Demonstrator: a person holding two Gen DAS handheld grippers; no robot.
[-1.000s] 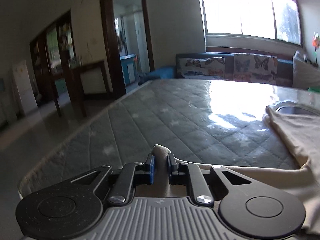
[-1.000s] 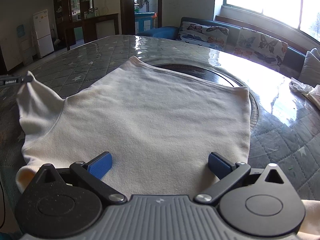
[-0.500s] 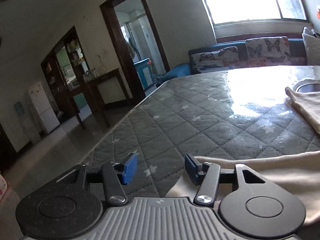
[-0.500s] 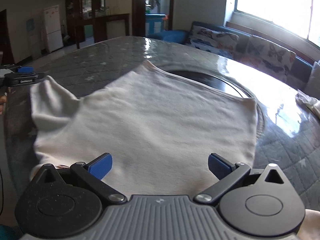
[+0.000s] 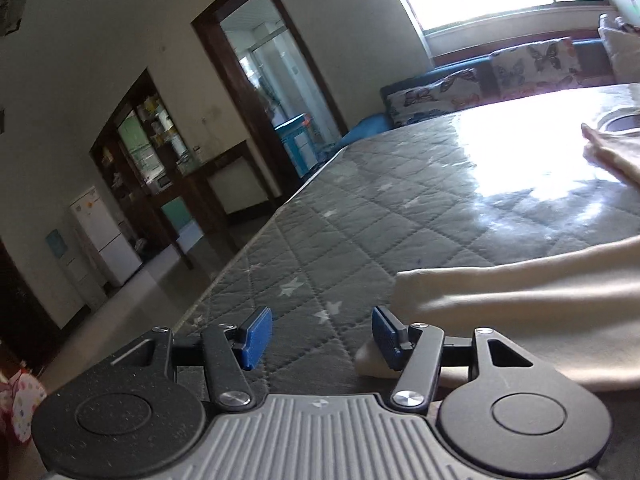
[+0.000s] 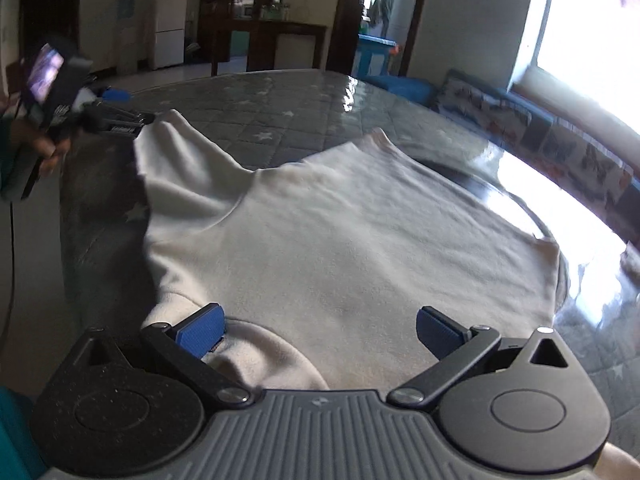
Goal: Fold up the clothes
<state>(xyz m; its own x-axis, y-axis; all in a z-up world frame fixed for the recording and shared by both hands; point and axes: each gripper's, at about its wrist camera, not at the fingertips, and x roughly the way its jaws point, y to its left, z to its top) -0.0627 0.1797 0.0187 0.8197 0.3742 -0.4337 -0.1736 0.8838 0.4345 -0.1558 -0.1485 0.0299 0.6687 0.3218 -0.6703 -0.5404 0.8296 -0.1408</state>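
A cream long-sleeved garment (image 6: 352,240) lies spread flat on the grey quilted table (image 6: 256,120), one sleeve (image 6: 180,168) reaching out to the left. My right gripper (image 6: 318,330) is open and empty, low over the garment's near edge. My left gripper (image 5: 322,334) is open and empty beside the sleeve end (image 5: 500,300), which lies just right of its right finger. The left gripper also shows in the right wrist view (image 6: 120,120), at the sleeve's tip.
A dark round inset (image 6: 480,184) in the table lies partly under the garment's far side. A butterfly-print sofa (image 5: 500,76) runs behind the table under the window. The table's left edge (image 5: 256,240) drops to the floor. A white fridge (image 6: 170,24) stands far back.
My left gripper opened and let go of the sleeve tip, which now lies on the table. Both cameras swung leftward. My right gripper stayed open over the garment.
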